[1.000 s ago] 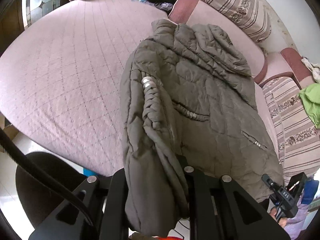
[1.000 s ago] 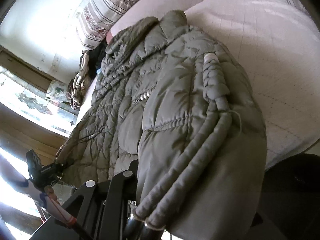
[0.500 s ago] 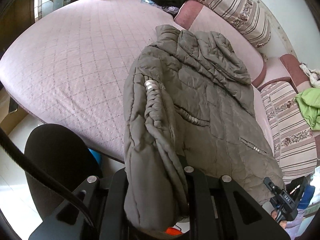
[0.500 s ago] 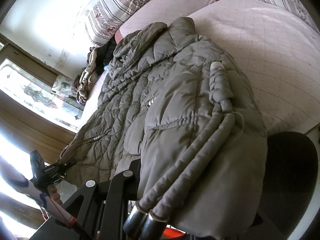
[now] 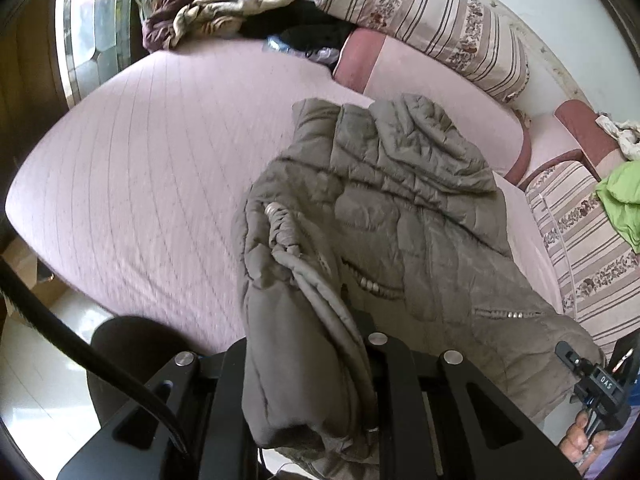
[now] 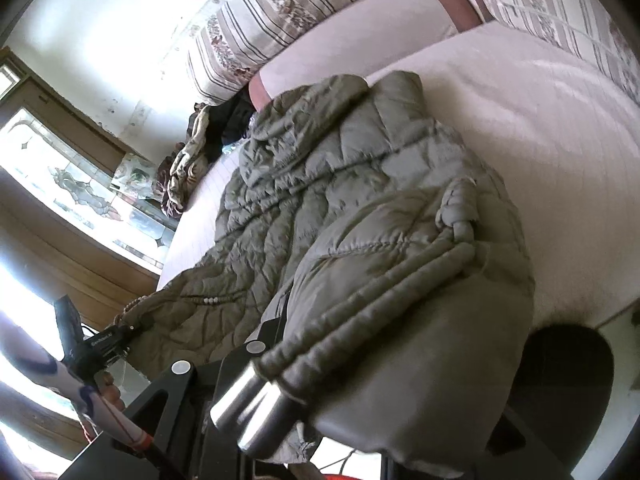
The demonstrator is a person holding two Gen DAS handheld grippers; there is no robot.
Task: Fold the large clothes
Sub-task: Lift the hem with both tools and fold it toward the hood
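An olive-grey quilted jacket (image 5: 400,200) lies lengthwise on the pink quilted bed (image 5: 152,168), collar at the far end. Its near hem is lifted off the bed. In the left wrist view the hem's left corner bunches over my left gripper (image 5: 360,320), which is shut on the cloth, fingers mostly hidden. The right gripper (image 5: 566,352) shows at the lower right, pinching the other corner. In the right wrist view the jacket (image 6: 340,184) drapes over my right gripper (image 6: 280,320), shut on the hem. A drawstring with metal ends (image 6: 256,408) hangs there. The left gripper (image 6: 134,326) holds the far corner.
Striped pillows (image 5: 420,20) and a pink bolster (image 5: 420,80) line the head of the bed. A heap of clothes (image 5: 208,12) lies at the far corner, a green garment (image 5: 620,200) at the right. A black round seat (image 5: 132,360) stands by the bed's near edge.
Both grippers have risen with the hem held, lifting the jacket's near end off the bed. The views now look down from higher, and more of the pillows and wall shows.
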